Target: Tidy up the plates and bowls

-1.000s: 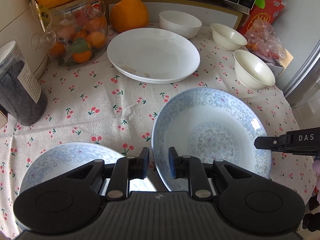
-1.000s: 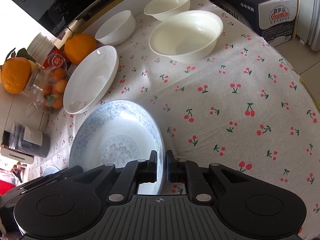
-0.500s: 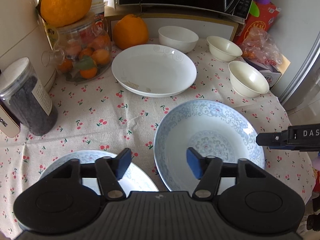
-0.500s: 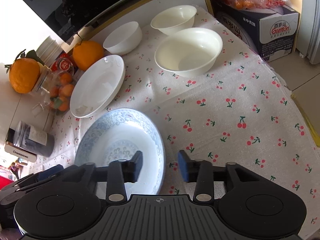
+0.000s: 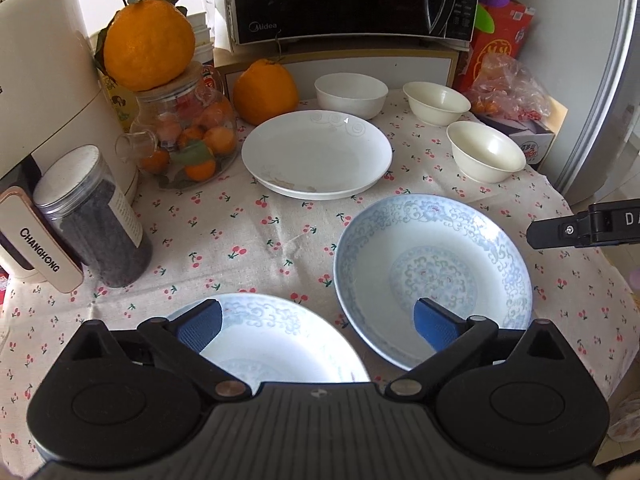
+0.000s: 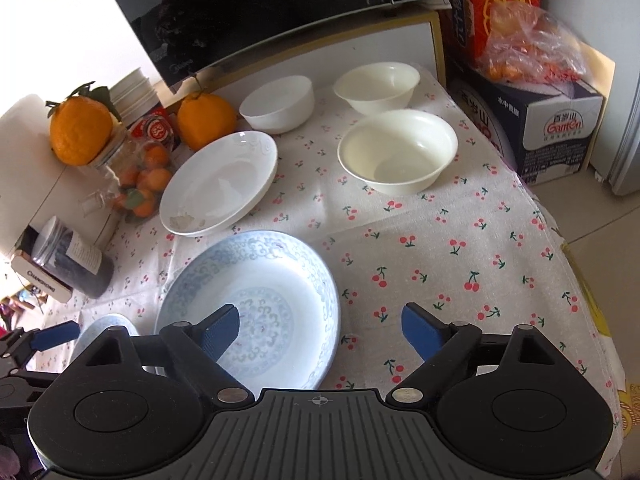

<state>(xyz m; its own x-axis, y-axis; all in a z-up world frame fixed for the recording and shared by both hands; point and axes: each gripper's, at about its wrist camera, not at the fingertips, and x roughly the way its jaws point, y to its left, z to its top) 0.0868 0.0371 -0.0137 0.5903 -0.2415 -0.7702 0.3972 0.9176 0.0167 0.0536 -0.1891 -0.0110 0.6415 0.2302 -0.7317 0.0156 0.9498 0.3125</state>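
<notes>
Two blue-patterned plates lie side by side on the cherry-print cloth, one on the right (image 5: 434, 276) (image 6: 256, 304) and one nearer and to the left (image 5: 280, 340) (image 6: 104, 332). My left gripper (image 5: 316, 320) hovers above the gap between them; its jaws are opening and the pads touch nothing. My right gripper (image 6: 320, 330) hovers over the right plate's right rim with opening jaws, and its pads are clear of the rim. Behind sit a white plate (image 5: 316, 154) (image 6: 220, 182), a white bowl (image 5: 351, 94) (image 6: 278, 102) and two cream bowls (image 5: 436, 102) (image 5: 486, 156).
A microwave (image 5: 352, 0) stands at the back on a shelf. Along the left are a glass jar of small oranges (image 5: 188, 140), a dark-filled jar (image 5: 96, 220) and a white appliance (image 5: 48, 92). A carton and a bag of snacks (image 6: 552, 120) stand beyond the table's right edge.
Both grippers went from nearly shut at the right blue plate's rims to wide open, letting it go. Both have risen and pulled back, so more of the table shows.
</notes>
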